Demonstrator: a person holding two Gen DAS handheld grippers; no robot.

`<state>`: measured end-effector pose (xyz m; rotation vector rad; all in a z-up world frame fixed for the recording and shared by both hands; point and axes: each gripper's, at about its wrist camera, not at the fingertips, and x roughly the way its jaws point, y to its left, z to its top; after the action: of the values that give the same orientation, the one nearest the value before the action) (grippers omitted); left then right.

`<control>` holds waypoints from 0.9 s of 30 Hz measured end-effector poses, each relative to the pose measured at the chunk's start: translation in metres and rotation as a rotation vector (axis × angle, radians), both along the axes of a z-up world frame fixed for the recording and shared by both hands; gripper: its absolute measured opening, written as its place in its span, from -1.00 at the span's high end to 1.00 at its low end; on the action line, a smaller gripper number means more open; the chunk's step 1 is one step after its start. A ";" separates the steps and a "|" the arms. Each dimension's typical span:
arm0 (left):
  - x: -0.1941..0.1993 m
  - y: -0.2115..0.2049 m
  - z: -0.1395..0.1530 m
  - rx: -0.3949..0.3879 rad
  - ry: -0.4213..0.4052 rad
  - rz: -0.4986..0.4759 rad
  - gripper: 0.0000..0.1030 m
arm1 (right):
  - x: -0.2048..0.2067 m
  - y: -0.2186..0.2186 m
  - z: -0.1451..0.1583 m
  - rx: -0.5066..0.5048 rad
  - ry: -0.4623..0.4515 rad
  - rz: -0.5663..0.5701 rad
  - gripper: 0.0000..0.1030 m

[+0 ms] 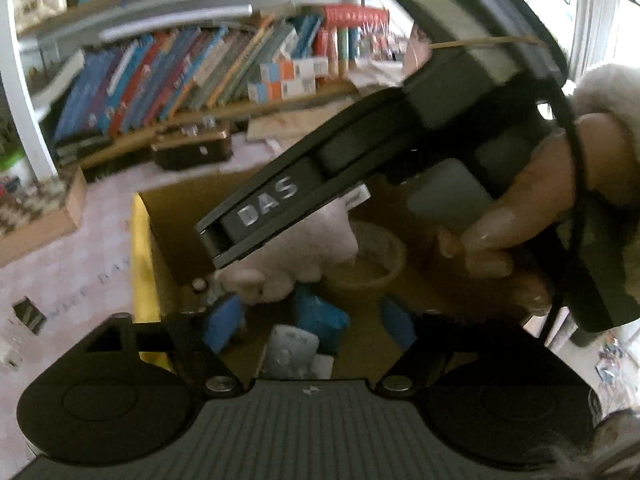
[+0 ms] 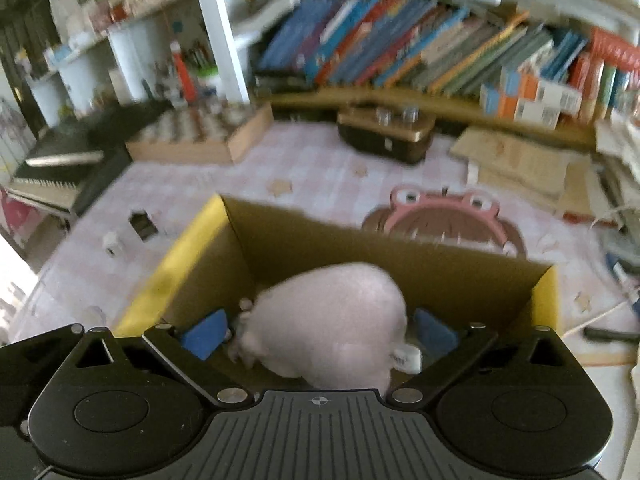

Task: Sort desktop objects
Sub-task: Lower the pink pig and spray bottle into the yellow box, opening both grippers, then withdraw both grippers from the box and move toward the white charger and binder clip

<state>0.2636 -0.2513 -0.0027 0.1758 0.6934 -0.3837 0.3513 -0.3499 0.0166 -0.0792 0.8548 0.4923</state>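
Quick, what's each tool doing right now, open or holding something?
Left tool: open, holding nothing, above the box.
Right tool: open; the plush sits between its fingers, not pinched.

Over the yellow-edged cardboard box point(image 1: 141, 256), the left gripper point(image 1: 310, 322) stands with blue pads apart, the right gripper's arm point(image 1: 280, 216) crossing above a pink plush toy point(image 1: 304, 256) and what looks like a bowl point(image 1: 372, 260) inside.

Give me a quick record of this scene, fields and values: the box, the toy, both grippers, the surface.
container: cardboard box, yellow outside, open top
toy: pink plush toy inside the box
left gripper: open, over the box
right gripper: open, plush between the pads, not pressed
surface: pink checked tablecloth
background: books on a shelf
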 end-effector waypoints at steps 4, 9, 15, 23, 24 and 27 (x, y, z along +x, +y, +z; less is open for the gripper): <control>-0.009 0.005 0.015 -0.020 -0.049 0.018 -0.60 | -0.013 -0.009 0.022 0.047 -0.076 -0.028 -0.97; -0.026 0.019 0.038 -0.056 -0.128 0.065 -0.73 | -0.033 -0.025 0.042 0.087 -0.173 -0.092 -0.97; -0.049 0.045 0.057 -0.094 -0.184 0.151 -0.80 | -0.060 -0.048 0.049 0.115 -0.232 -0.188 -0.97; -0.084 0.075 0.067 -0.139 -0.230 0.246 -0.91 | -0.105 -0.064 0.052 0.120 -0.307 -0.271 -0.97; -0.087 0.077 0.067 -0.142 -0.230 0.248 -0.93 | -0.111 -0.064 0.052 0.117 -0.318 -0.278 -0.97; -0.098 0.083 0.065 -0.151 -0.230 0.248 -0.94 | -0.129 -0.060 0.053 0.103 -0.352 -0.298 -0.97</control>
<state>0.1655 -0.1683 0.0625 -0.0102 0.4504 -0.1733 0.2225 -0.4102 0.0692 0.0552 0.4837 0.2313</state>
